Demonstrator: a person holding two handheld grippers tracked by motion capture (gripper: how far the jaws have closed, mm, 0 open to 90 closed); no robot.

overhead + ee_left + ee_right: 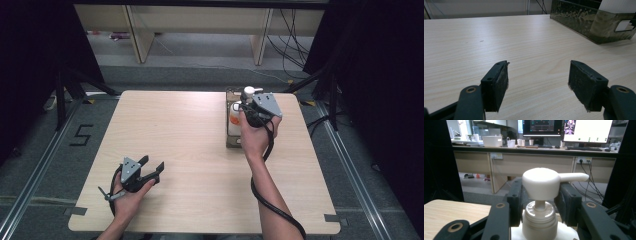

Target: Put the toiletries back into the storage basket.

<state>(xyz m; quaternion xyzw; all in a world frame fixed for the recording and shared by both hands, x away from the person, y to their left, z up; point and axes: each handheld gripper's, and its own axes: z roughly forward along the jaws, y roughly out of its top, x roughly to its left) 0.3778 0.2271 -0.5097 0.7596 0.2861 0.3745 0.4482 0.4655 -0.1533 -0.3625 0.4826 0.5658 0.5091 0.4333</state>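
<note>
1. Pump bottle (pixel 540 215), white with an orange patch on its side, stands upright in a dark tray (pixel 230 141) at the far right part of the table (pixel 200 165); white pump head (pixel 541 183) on top, spout pointing to the right in the right gripper view.
2. Sits between the jaws of the right tool (pixel 539 203), jaws flanking the neck and collar just under the pump head, close against both sides; looks pinched there, though contact at the pads is partly hidden by the head.
3. Seen from the high view, right tool (pixel 251 100) held from above by the right hand (pixel 256 135) over the tray, grey three-cornered plate on top, black cable trailing down along the forearm.
4. Tray seen in the left gripper view (pixel 594 25) as a murky, stained, translucent box with a white item inside, well apart from the left tool.
5. Left tool (pixel 537 82) spread wide, nothing between the jaws, bare light wood grain under them.
6. In the high view, left tool (pixel 150 167) held by the left hand (pixel 127 197) low over the near left part of the table, well apart from bottle and tray.
7. Beyond the table: desks with monitors, cables on the floor, a "5" marked on the grey floor at left.
</note>
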